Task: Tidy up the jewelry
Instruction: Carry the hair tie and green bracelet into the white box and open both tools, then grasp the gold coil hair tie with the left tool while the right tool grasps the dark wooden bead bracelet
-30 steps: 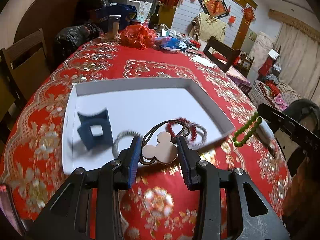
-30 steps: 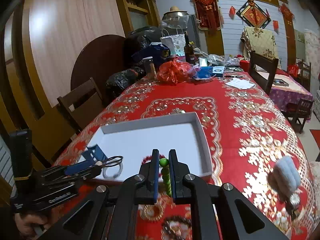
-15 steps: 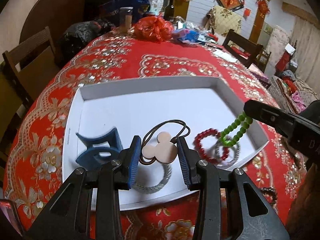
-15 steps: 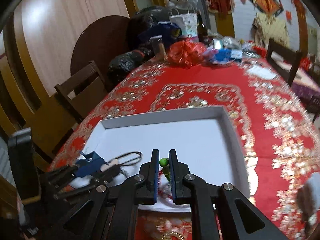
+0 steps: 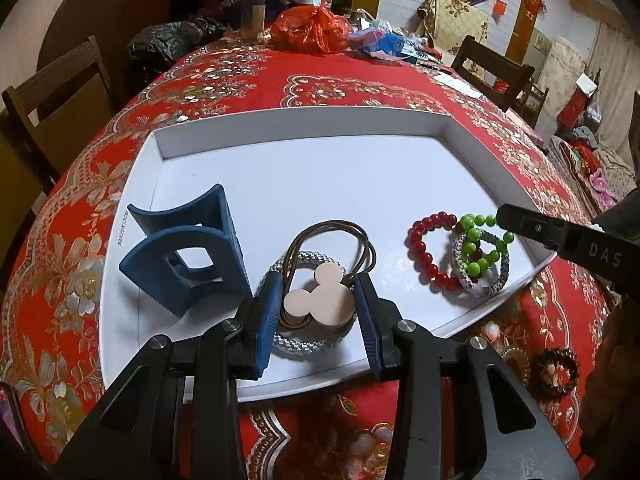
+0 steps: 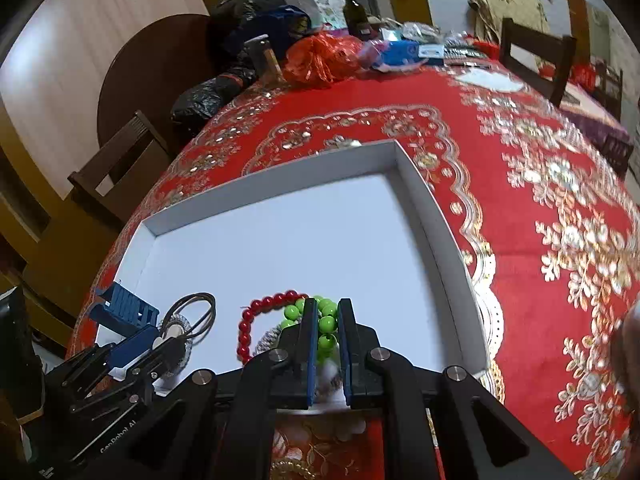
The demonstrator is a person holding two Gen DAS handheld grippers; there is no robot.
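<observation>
A white tray [image 5: 304,120] lies on the red tablecloth. My left gripper [image 5: 316,300] is shut on a beige mouse-shaped hair tie [image 5: 320,298] with brown elastic loops, held low over a grey braided band [image 5: 308,342] in the tray. A blue hair claw [image 5: 188,252] stands to its left. My right gripper [image 6: 327,326] has its jaws slightly apart around a green bead bracelet [image 6: 326,322], which rests in the tray [image 6: 436,220] on another grey band [image 5: 484,280], beside a red bead bracelet [image 5: 424,246]. The bracelet also shows in the left wrist view [image 5: 478,248].
Outside the tray's near right corner lie a dark bead bracelet [image 5: 558,372] and a gold ring-shaped piece [image 6: 290,472]. Red bag [image 5: 308,34], jar [image 5: 253,14], bottle and clutter crowd the table's far end. Wooden chairs [image 5: 60,92] stand around the table.
Both grippers moved forward over the tray and lowered. The green bracelet came down onto the grey band beside the red bracelet, and the right jaws parted slightly. The hair tie now hangs over the near grey band.
</observation>
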